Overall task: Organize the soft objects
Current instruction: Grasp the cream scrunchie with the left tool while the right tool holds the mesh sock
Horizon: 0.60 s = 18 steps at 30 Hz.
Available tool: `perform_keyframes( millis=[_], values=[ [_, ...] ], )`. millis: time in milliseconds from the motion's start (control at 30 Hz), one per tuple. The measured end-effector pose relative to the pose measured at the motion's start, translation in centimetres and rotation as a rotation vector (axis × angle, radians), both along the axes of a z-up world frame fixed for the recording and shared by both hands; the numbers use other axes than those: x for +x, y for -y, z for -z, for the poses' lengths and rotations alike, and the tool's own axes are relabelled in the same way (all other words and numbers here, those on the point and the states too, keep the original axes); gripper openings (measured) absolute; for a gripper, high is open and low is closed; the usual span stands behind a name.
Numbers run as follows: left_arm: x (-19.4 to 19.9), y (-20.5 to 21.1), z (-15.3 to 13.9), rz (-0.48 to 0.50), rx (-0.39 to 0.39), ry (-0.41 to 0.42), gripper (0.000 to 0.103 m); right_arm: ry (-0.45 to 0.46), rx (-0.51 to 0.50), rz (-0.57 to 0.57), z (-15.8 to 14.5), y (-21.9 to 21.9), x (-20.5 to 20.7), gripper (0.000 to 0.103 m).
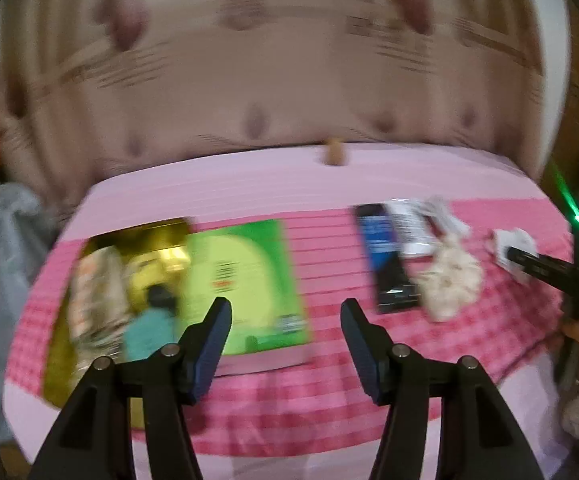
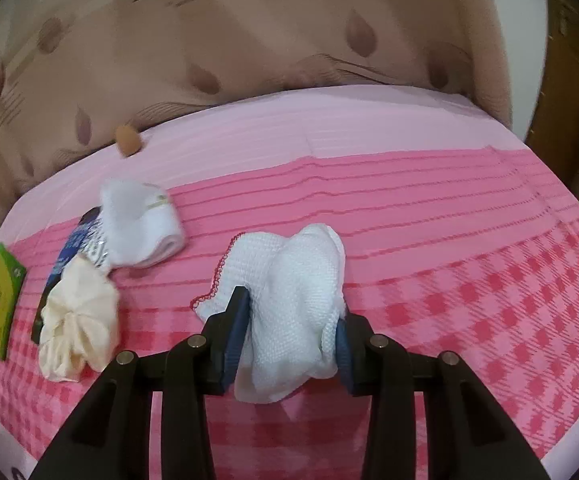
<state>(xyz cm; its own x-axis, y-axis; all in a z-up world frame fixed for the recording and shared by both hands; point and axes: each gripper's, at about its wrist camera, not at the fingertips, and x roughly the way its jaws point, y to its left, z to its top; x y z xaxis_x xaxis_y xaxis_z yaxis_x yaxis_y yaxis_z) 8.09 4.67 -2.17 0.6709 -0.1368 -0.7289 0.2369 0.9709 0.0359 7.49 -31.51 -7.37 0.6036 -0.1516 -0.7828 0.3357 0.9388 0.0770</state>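
My right gripper point(image 2: 289, 316) is shut on a white mesh cloth point(image 2: 289, 280) with a red stitched edge, which bulges between the blue pads just above the pink cloth-covered table point(image 2: 429, 220). A cream scrunchie point(image 2: 79, 332) and a folded white sock point(image 2: 141, 228) lie to its left. My left gripper point(image 1: 285, 316) is open and empty above the table's front, beside a green box point(image 1: 245, 280). The scrunchie point(image 1: 449, 280) also shows in the left wrist view, to the right. The right gripper's body point(image 1: 557, 276) shows at the right edge there.
A gold tin point(image 1: 145, 248) holding colourful items stands left of the green box. A dark blue packet point(image 1: 385, 256) and a white packet point(image 1: 413, 224) lie near the scrunchie. A small brown object point(image 2: 128, 140) sits at the table's far edge. Patterned beige curtain behind.
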Motion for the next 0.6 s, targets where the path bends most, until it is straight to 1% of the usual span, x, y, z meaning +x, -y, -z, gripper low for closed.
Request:
perform_keyframes(
  millis=[133, 333, 533, 600],
  values=[
    [0.7, 4.7, 0.6, 0.136, -0.035, -0.045, 0.059, 0.009, 0.044, 0.022, 0.3, 1.3, -0.2, 0.036],
    [1.8, 10.8, 2.1, 0.291, -0.043, -0.103, 0.061, 0.007, 0.038, 0.020, 0.4, 1.4, -0.2, 0.037],
    [2.5, 15.3, 4.3, 0.393, 0.005, -0.151, 0.061, 0.009, 0.053, 0.021, 0.4, 1.3, -0.2, 0.039],
    [2.9, 16.4, 5.0, 0.408, 0.025, -0.161, 0.061, 0.007, 0.050, 0.020, 0.4, 1.3, -0.2, 0.039]
  ],
)
